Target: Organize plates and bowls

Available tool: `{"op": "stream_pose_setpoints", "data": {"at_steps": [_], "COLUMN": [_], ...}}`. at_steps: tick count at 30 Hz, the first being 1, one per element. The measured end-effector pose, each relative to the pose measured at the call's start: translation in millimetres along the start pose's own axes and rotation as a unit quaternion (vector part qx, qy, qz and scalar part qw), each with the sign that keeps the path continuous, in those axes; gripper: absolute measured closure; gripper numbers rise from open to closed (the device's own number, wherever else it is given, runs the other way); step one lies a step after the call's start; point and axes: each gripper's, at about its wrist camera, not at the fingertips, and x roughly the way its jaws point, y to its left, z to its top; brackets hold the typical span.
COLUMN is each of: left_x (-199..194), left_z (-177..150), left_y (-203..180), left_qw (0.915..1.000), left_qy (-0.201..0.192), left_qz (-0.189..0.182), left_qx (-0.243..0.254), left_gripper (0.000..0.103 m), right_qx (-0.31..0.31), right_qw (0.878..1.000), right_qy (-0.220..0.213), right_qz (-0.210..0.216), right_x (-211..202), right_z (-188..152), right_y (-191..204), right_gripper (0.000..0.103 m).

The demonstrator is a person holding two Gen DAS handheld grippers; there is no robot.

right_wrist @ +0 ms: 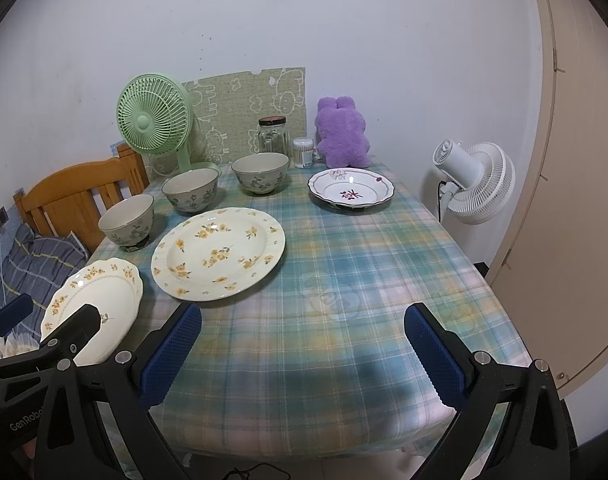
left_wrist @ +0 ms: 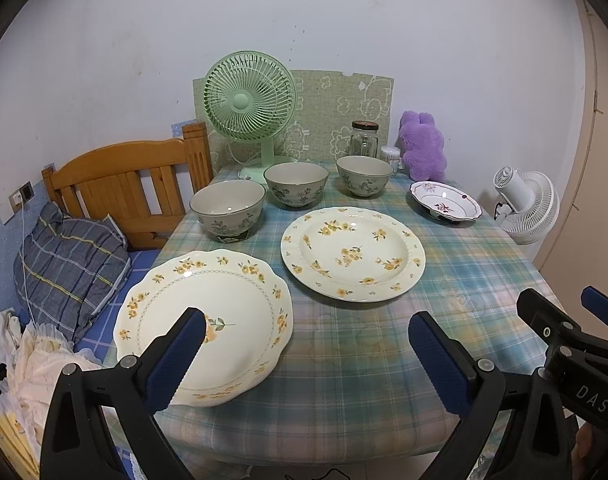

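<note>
Three grey floral bowls stand in a row at the back: left (left_wrist: 227, 210) (right_wrist: 127, 220), middle (left_wrist: 296, 184) (right_wrist: 190, 190), right (left_wrist: 364, 175) (right_wrist: 260, 173). A large round yellow-flower plate (left_wrist: 353, 253) (right_wrist: 218, 252) lies mid-table. A scalloped yellow-flower plate (left_wrist: 204, 320) (right_wrist: 94, 300) lies at the near left edge. A small white plate with red flowers (left_wrist: 445, 202) (right_wrist: 351, 189) sits at the back right. My left gripper (left_wrist: 308, 340) is open and empty, its left finger over the scalloped plate. My right gripper (right_wrist: 302, 332) is open and empty above the near cloth.
The table (right_wrist: 364, 280) has a plaid cloth. A green fan (left_wrist: 250, 100), a glass jar (left_wrist: 364, 138), a cotton-swab tub (right_wrist: 303, 152) and a purple plush (left_wrist: 422, 146) stand along the back. A wooden bed frame (left_wrist: 124, 184) and pillow lie left; a white fan (right_wrist: 474, 178) stands right.
</note>
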Motion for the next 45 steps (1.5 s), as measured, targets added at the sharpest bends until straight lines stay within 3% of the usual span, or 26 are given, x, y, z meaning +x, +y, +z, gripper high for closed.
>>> {"op": "stream_pose_setpoints", "data": {"at_steps": [24, 30, 37, 45], "left_x": [1.4, 2.6, 9.8, 32.6], "left_z": [1.2, 1.7, 0.3, 5.7], "left_y": [-4.4, -7.5, -10.6, 22.5], "left_qw": [1.0, 1.0, 0.9994, 0.9973], "left_qy": [0.003, 0.003, 0.016, 0.046], "left_qz": [-0.001, 0.0, 0.029, 0.057], "left_qx": [0.002, 0.001, -0.011, -0.012], "left_gripper": [0.003, 0.008, 0.016, 0.023], "right_qx": [0.001, -0.003, -0.016, -0.031], "right_qw": [1.0, 1.0, 0.999, 0.997], "right_qy": [0.0, 0.0, 0.02, 0.045], "right_qz": [0.002, 0.005, 0.032, 0.062], "right_x": [2.3, 2.3, 16.0, 33.5], "right_z": [1.3, 2.0, 6.4, 5.2], "right_y": [-1.7, -1.0, 1.5, 39.6], "right_gripper": [0.001, 0.005, 0.006, 0.008]}}
